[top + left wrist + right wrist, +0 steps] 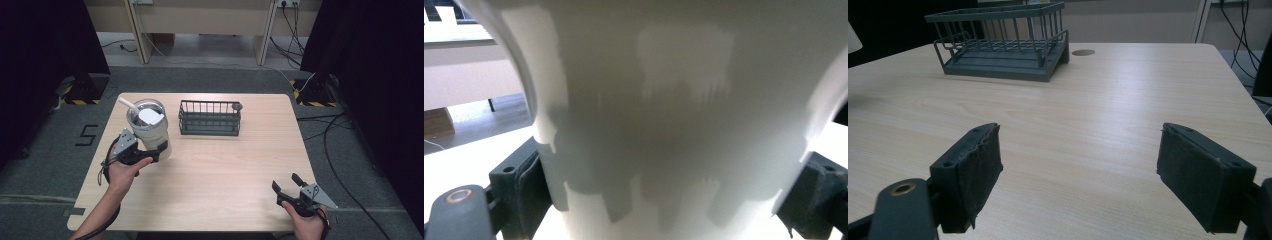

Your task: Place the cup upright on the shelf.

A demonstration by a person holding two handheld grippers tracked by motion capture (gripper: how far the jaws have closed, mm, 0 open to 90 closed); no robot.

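On the bench [210, 175], the tumbler [150, 131] stands left of the rack [210, 118] (both toward the far edge), with 1 straw [128, 104] in it.

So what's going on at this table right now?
A person works two handheld grippers. The left gripper has its jaws closed around the lower body of a white tumbler with a lid and straw, at the table's left side. The right gripper waits open near the front right corner, holding nothing. A dark wire basket sits beside the tumbler.
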